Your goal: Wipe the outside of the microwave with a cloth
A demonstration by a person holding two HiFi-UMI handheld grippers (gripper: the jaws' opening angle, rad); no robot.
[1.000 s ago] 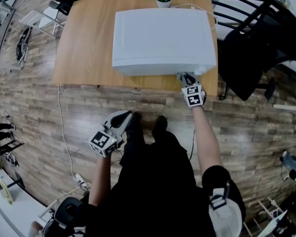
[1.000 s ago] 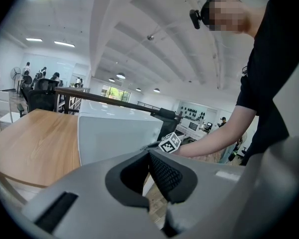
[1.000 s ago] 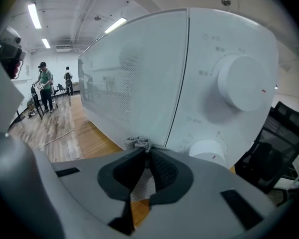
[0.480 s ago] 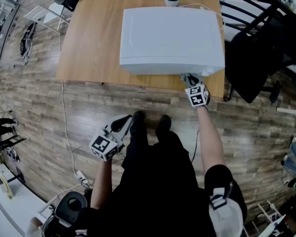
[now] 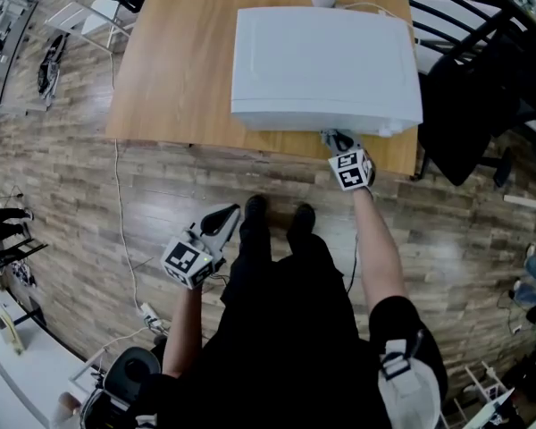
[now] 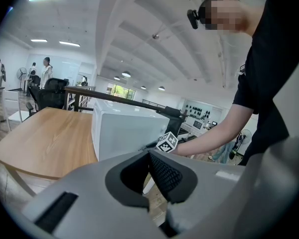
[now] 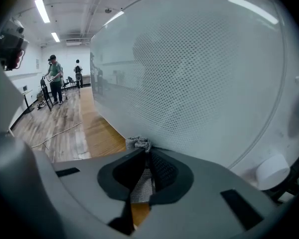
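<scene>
Grey knit cloth (image 7: 138,144) pinched in right tool (image 7: 147,158), against white boxy microwave (image 5: 326,56) front; slid leftward since earlier, wipe stroke underway. Left tool (image 5: 219,220) closed, empty.

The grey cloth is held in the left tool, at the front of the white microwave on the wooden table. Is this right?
The side is wrong: the grey cloth is held in the right tool, at the front of the white box-shaped microwave on the wooden table. The right gripper view shows it between the jaws.
</scene>
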